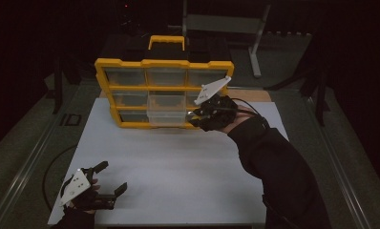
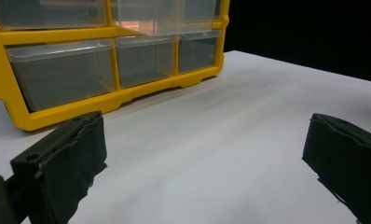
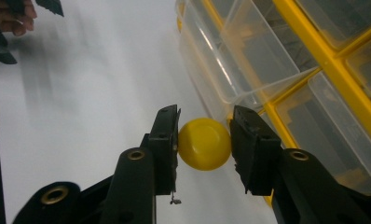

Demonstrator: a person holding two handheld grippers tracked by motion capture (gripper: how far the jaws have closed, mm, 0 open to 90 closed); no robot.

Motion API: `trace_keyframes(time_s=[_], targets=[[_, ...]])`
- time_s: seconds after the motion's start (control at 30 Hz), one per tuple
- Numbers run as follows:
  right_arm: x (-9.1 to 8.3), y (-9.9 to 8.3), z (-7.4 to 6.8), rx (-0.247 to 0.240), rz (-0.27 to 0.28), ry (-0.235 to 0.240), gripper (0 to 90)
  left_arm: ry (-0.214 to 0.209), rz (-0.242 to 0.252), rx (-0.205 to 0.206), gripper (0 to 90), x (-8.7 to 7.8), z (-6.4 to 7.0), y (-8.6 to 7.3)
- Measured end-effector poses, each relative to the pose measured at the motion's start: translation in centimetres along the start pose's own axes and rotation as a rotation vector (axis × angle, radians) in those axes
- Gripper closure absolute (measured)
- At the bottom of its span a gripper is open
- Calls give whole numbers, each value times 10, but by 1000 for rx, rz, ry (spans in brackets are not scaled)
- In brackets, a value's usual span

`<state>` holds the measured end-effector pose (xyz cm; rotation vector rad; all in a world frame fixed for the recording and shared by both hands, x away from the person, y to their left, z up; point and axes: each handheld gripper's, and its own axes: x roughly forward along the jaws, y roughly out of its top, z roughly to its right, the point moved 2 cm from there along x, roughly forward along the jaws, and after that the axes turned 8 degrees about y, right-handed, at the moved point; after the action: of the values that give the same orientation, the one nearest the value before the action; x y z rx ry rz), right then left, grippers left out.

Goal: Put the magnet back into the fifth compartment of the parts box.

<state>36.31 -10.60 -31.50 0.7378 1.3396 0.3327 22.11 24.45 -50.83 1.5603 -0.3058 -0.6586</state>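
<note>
1. The right gripper (image 3: 204,140) grips a yellow ball (image 3: 204,143); its two black fingers (image 3: 167,140) press on opposite sides of the ball, which sits between the tips.
2. In the high view, the right gripper (image 1: 197,113) is at the far edge of the table (image 1: 178,162), right of its middle, against the front of the yellow organizer (image 1: 164,90).
3. The organizer stands upright along the far edge of the table and holds clear plastic drawers in rows of three.
4. One clear drawer (image 1: 166,112) in the middle column is pulled partway out; in the right gripper view the ball is just beside this open drawer (image 3: 230,60), near its front corner. Whether ball and drawer touch cannot be told.
5. The left gripper (image 1: 112,179) is at the near left corner of the table, well apart from the organizer.
6. In the left gripper view its fingers (image 2: 62,158) are spread wide with nothing between them, over bare white table (image 2: 230,140).
7. A dark sleeve (image 1: 279,167) reaches from the near right edge toward the right gripper.
</note>
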Motion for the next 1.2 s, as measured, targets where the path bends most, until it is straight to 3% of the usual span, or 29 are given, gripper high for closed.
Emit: trace_keyframes(time_s=[1.2], targets=[[9,48,39,33,-15,-44,625,1,1,-4,2,0,-1,0]])
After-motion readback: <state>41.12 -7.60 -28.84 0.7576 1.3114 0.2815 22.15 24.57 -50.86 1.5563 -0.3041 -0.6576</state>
